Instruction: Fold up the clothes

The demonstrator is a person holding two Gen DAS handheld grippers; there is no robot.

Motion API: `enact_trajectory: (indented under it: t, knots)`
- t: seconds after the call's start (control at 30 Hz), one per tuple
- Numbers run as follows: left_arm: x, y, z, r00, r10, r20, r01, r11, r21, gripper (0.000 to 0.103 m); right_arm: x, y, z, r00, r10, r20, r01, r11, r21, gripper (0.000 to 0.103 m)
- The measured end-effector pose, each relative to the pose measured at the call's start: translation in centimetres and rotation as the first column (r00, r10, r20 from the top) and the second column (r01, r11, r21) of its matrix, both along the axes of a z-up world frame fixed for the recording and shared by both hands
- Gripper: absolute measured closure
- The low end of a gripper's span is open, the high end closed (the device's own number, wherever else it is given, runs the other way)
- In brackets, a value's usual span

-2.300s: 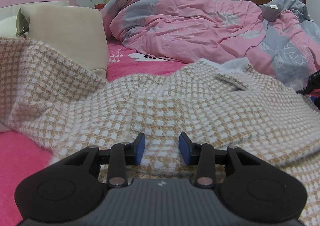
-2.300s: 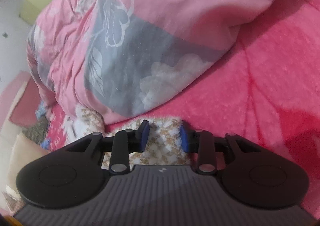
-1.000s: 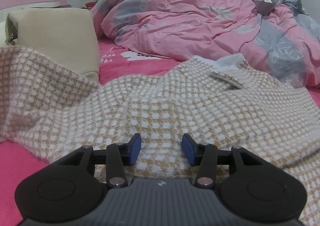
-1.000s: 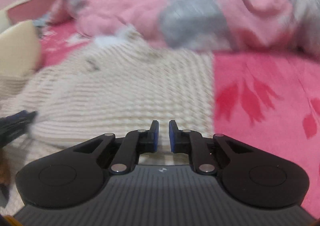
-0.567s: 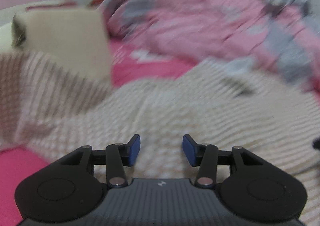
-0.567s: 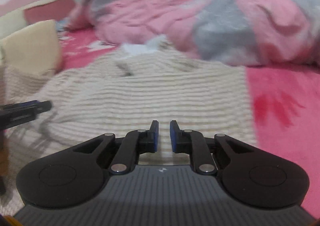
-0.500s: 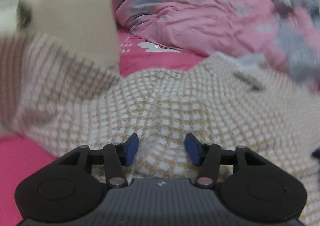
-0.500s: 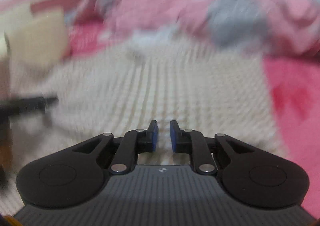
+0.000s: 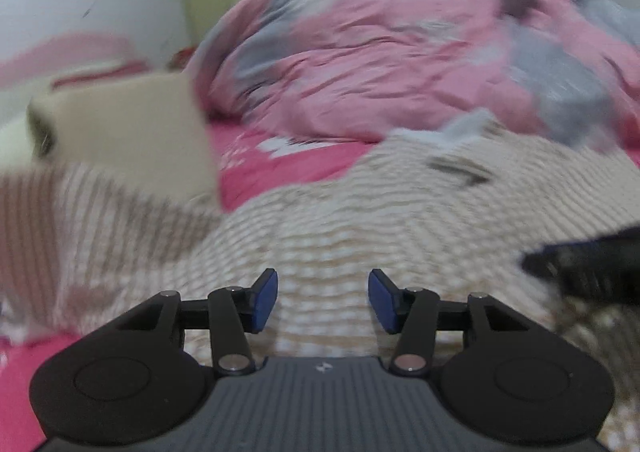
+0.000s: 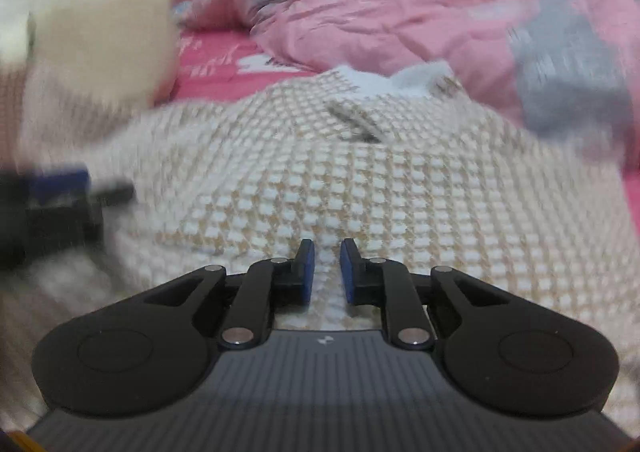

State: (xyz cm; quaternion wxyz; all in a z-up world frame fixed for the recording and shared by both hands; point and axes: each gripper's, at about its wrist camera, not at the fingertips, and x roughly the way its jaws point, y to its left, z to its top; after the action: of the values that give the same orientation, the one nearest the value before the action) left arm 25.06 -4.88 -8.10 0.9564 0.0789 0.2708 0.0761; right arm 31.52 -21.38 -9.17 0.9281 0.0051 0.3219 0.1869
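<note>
A tan-and-white checked knit sweater [image 9: 360,220] lies spread on the pink bed, its pale collar [image 10: 384,80] at the far end. My left gripper [image 9: 323,300] hovers over the sweater's near part, open, with nothing between its blue pads. My right gripper [image 10: 327,272] is also over the sweater [image 10: 360,180]. It is nearly shut, with only a narrow slit between the pads and nothing in it. Each gripper shows in the other's view: the right one [image 9: 588,264] as a dark blur at the right edge, the left one [image 10: 52,192] at the left edge. Both views are motion-blurred.
A crumpled pink and grey quilt [image 9: 380,64] is heaped behind the sweater. A cream pillow [image 9: 120,124] stands at the left, with one sweater sleeve draped below it. Bare pink sheet [image 9: 280,164] shows between pillow and quilt. A wall and a wooden door are beyond.
My right gripper has swung left across the sweater and come lower, so it now shows at the right edge of the left wrist view. The left gripper shifted a little and stays open.
</note>
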Motion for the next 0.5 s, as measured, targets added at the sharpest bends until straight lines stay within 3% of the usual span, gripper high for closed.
enact_trajectory:
  t: [0.13,0.23,0.37,0.5]
  knots:
    - [0.1,-0.5,-0.3,1.0,-0.003,-0.022,0.003,1.0,-0.012,0.051,0.4,-1.5,1.4,0.999,-0.04,-0.027,0.042,0.994,0.102,0.088]
    - [0.5,0.5,-0.5,0.999,0.011,-0.046,-0.014,0.998,-0.063,0.05,1.5,-0.3,2.2,1.0,-0.023,0.002,0.023,0.995,0.099,0.088]
    - [1.1,2.0,-0.8,0.998,0.022,-0.064,-0.03,0.991,-0.128,0.049,3.5,1.6,0.2,0.999,-0.042,-0.034,0.044,0.997,0.063,0.088]
    - [1.4,2.9,-0.6,0.998,0.024,-0.055,-0.034,0.984,-0.177,0.049,3.7,1.0,0.6,0.997,-0.06,-0.052,0.066,0.991,0.113,0.088]
